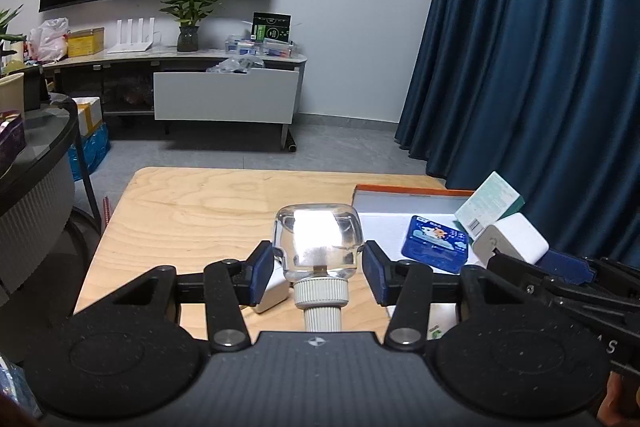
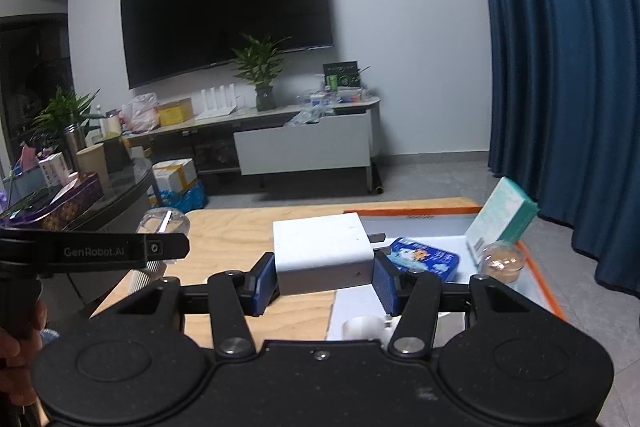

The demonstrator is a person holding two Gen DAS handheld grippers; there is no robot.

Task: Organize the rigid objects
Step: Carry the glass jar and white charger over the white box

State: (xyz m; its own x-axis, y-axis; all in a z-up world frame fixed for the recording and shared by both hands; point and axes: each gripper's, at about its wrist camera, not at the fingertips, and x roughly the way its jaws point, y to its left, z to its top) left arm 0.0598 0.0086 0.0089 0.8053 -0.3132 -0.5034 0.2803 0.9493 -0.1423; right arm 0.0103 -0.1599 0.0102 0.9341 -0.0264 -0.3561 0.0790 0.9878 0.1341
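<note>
Left gripper (image 1: 318,273) clamped the bottle (image 1: 318,241); right gripper (image 2: 325,281) clamped the charger (image 2: 322,253). Smooth bottle looked likely to slip; grippers were close, might collide.

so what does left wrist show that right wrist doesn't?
Left wrist only: the left claw shut on a clear bottle with a ribbed white cap.
Right wrist only: the right claw shut on a white charger block, and a clear dome cup in the tray.
Both: blue tin, teal box, orange-rimmed tray.
</note>
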